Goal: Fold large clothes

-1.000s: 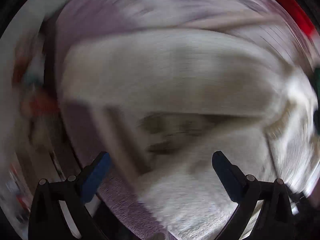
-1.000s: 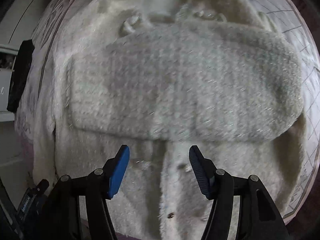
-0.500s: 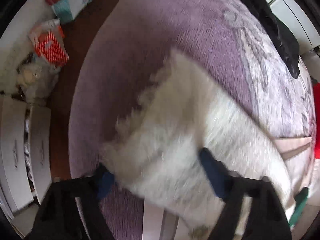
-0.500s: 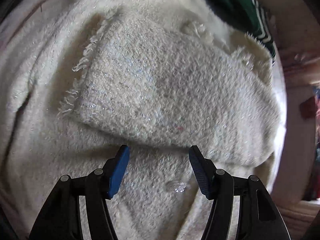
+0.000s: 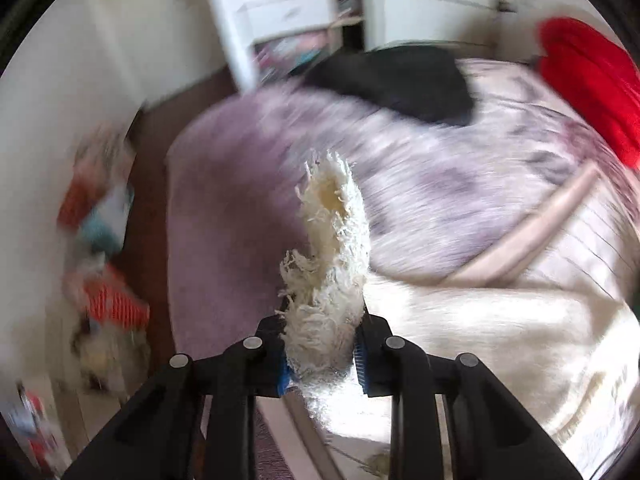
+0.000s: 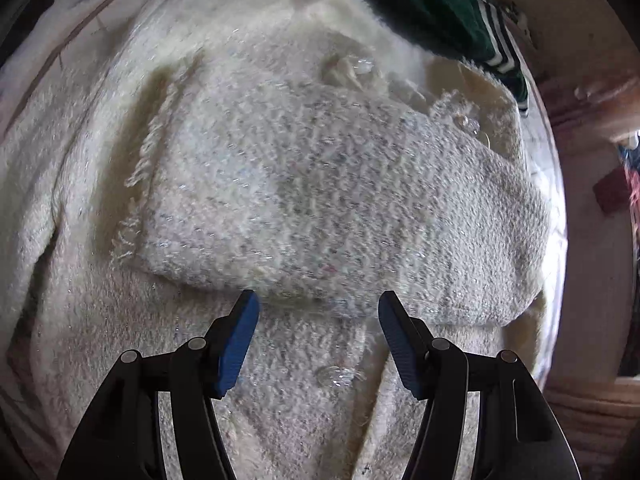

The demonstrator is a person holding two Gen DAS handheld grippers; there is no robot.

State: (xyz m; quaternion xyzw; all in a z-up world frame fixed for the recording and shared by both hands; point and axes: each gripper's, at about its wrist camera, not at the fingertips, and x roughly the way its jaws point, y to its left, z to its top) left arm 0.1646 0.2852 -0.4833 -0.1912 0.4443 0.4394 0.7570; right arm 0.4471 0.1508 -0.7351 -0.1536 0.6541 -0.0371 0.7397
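The cream fluffy cardigan is spread on the bed, and everything here is placed relative to it. At its left side, the fringed sleeve cuff is pinched by the left gripper; the jaws are closing on it, and the pads are already pressed against the fabric. The cuff is seen standing up out of the jaws, with the long axis of the sleeve running from the gripper to the right, down to the body of the garment. Behind the cardigan a black garment and a red one are lying.

Over the middle of the cardigan the right gripper is held spread and empty, just above the lower edge of the already folded sleeve. A green garment is touching the far edge.

It is judged that the next fold will be made by the left hand, across toward the right.
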